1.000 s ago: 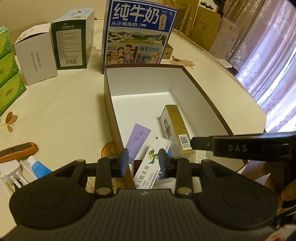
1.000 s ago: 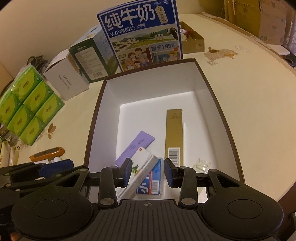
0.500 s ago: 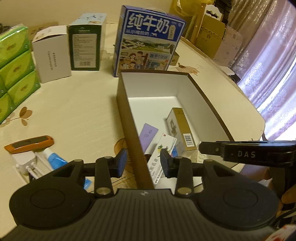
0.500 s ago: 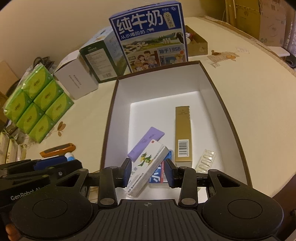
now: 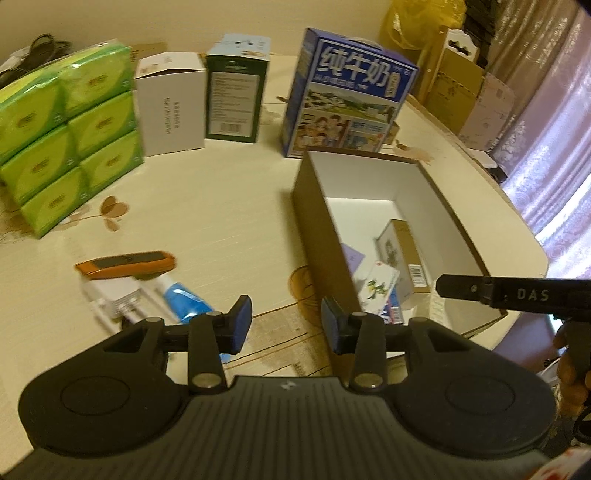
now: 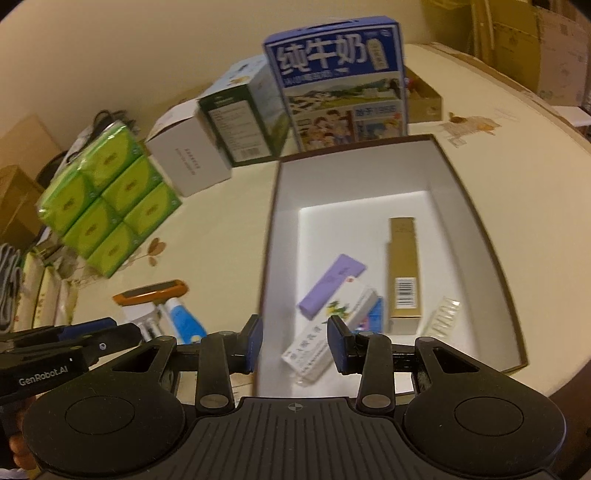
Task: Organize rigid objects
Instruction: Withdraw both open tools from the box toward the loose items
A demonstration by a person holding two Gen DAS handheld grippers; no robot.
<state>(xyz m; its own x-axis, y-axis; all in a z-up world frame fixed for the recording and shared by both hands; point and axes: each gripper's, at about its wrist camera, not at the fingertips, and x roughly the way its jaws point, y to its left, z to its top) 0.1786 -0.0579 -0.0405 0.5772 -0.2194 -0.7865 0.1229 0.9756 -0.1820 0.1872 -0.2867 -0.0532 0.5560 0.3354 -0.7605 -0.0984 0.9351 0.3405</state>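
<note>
The small loose items, an orange tool [image 5: 125, 264] and a blue-and-white tube [image 5: 186, 297], lie on the worktop [image 5: 207, 229] left of the brown box [image 5: 317, 236], which already holds several packets. The left hand-held gripper [image 5: 286, 323] hovers near them, spread and empty; it should probably straddle one item squarely before closing. The right hand-held gripper [image 6: 295, 343], also spread and empty, hangs over the box's near edge.

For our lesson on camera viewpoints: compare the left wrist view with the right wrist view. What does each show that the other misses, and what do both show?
Only the left wrist view shows the curtains and the yellow bag. Only the right wrist view shows the clear blister strip inside the brown box and the full length of the purple box. Both show the milk carton, green tissue packs, gold box, orange tool and blue tube.
</note>
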